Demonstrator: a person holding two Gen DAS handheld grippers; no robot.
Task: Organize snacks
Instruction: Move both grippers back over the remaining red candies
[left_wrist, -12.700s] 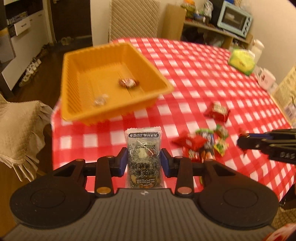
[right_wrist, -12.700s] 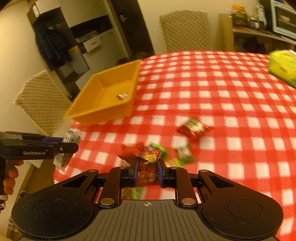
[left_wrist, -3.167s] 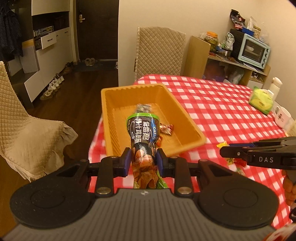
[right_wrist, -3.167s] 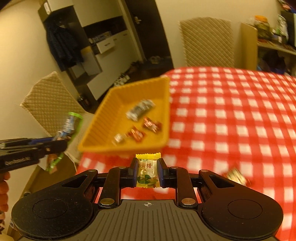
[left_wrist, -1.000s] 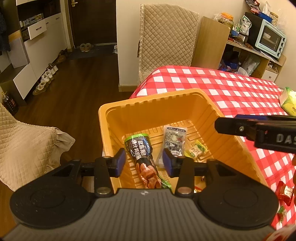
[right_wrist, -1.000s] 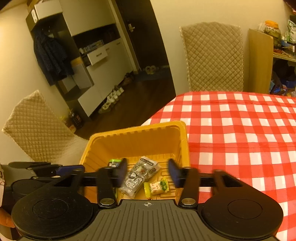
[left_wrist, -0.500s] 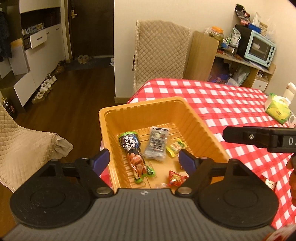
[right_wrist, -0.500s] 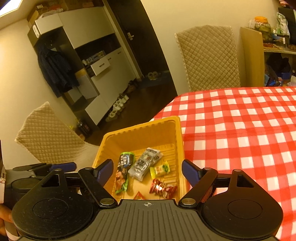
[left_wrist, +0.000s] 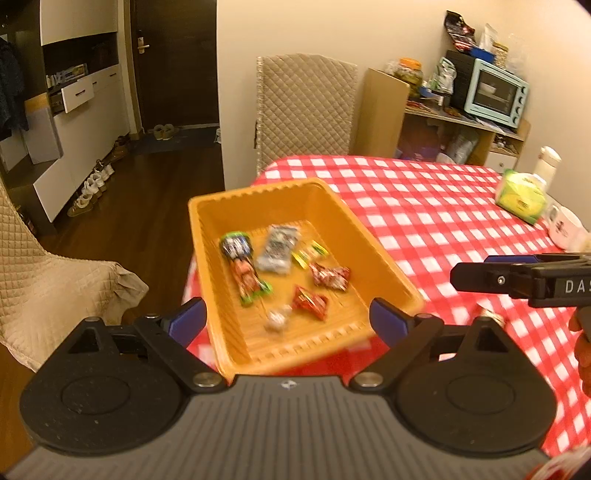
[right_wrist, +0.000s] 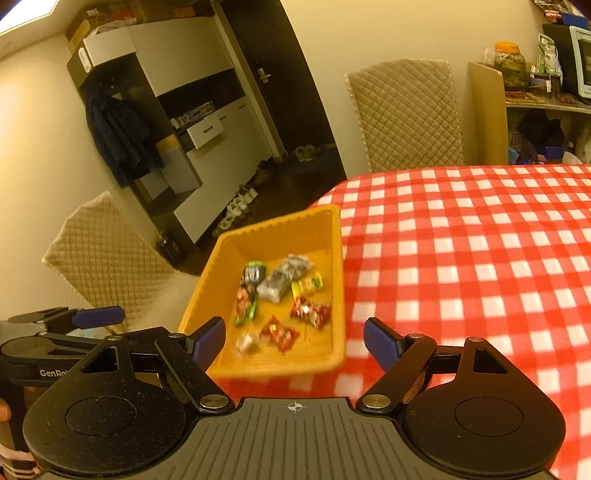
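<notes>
Left hand-held gripper (left_wrist: 287, 319): opening, now empty | right hand-held gripper (right_wrist: 294, 339): spread, empty | green-topped packet (left_wrist: 243, 271), yellow candy (right_wrist: 306, 283): released into orange basket (left_wrist: 384, 258)

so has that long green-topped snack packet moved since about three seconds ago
Yes. Then it was clamped in the left gripper, short of the orange basket. Now the long packet lies on the basket floor, beside the grey packet, and the gripper's jaws are opening, empty.

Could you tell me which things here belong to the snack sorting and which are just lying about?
Job:
basket
long green-ended packet
silver packet
yellow candy
two red packets

Lying about:
tissue pack
mug
toaster oven
chair
</notes>
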